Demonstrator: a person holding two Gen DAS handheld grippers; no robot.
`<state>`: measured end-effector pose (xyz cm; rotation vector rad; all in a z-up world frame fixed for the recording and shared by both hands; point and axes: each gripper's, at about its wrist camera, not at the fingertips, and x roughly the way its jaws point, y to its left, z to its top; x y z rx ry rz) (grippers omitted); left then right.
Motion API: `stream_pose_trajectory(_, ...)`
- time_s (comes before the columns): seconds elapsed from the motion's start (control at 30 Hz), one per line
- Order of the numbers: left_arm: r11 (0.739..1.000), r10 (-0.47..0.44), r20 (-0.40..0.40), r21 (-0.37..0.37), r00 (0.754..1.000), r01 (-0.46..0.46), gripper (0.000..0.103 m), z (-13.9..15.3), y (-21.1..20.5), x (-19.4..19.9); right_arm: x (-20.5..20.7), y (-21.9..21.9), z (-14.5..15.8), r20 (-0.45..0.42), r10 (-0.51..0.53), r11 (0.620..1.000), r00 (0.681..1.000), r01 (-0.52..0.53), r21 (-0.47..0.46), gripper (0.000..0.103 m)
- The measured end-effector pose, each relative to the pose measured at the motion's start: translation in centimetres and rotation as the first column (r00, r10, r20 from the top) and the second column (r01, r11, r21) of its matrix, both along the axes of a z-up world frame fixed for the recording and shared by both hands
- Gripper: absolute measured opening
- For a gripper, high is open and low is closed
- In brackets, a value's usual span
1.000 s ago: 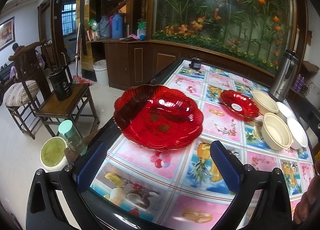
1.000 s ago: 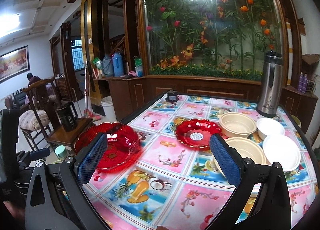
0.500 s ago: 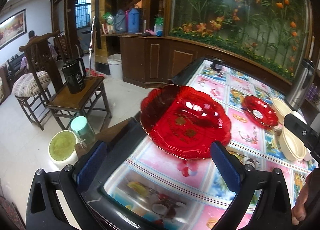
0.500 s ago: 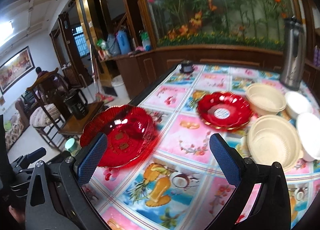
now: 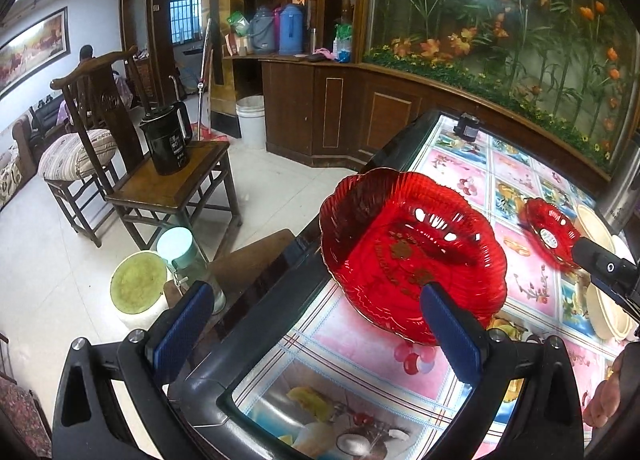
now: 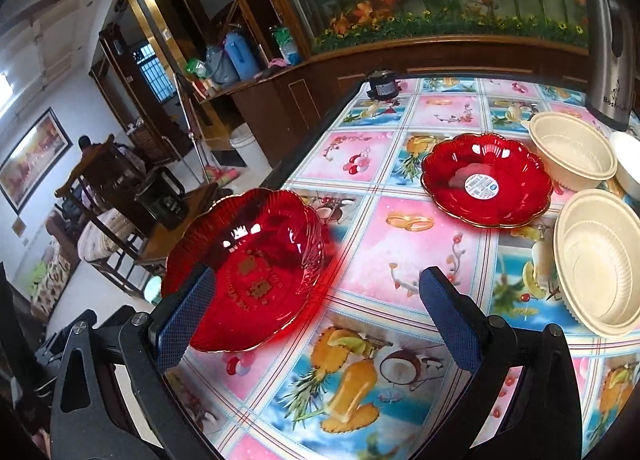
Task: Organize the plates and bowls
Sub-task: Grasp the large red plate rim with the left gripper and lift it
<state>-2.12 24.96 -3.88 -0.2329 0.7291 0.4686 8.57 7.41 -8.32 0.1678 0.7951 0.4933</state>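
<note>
Both my tongs wide apart, holding nothing. Left tongs (image 5: pixel 320 324) above table (image 5: pixel 532 292) edge, big red plate (image 5: pixel 412 248) just ahead. Right tongs (image 6: pixel 316 312) near same plate. Small red plate (image 6: pixel 486 180) further on table, beside cream bowls (image 6: pixel 596 260), thermos (image 6: pixel 610 44) behind them.

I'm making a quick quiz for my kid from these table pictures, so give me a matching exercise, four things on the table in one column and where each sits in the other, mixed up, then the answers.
Things
1. large red plate
2. small red plate
3. steel flask
4. small black jar

Places
A. far corner of the table, left edge
B. mid-table, sticker in its centre
C. overhanging the table's left edge
D. far right, behind the cream bowls

Pairs: 1-C, 2-B, 3-D, 4-A
</note>
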Motion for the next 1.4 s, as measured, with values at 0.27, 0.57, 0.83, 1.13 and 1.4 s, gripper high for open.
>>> stream_pose_trajectory(0.27,1.000,0.000,-0.014,-0.005,1.000,-0.001,0.103,-0.3,0.2,0.8,1.1,0.3,-0.7,-0.037,0.019,1.000,0.999,-0.018,0.005,0.103)
stream_pose_trajectory(0.57,0.999,0.005,-0.041,-0.040,0.999,-0.007,0.103,-0.8,1.4,2.1,2.5,1.5,-1.3,-0.059,0.044,0.999,0.997,-0.045,-0.006,0.103)
stream_pose_trajectory(0.83,0.984,-0.035,-0.103,-0.180,0.994,0.015,0.103,-2.0,3.8,5.5,4.9,2.7,-2.7,-0.125,0.048,0.999,0.991,-0.050,-0.011,0.103)
stream_pose_trajectory(1.13,0.920,-0.125,-0.182,-0.390,0.975,0.045,0.102,-4.2,5.9,8.8,8.0,3.5,-5.3,-0.236,0.007,1.000,0.972,-0.009,-0.005,0.103)
stream_pose_trajectory(1.4,0.897,-0.160,-0.223,-0.440,0.961,0.047,0.088,-5.7,6.1,10.2,9.9,4.2,-8.1,-0.336,0.005,1.000,0.942,0.001,0.019,0.097)
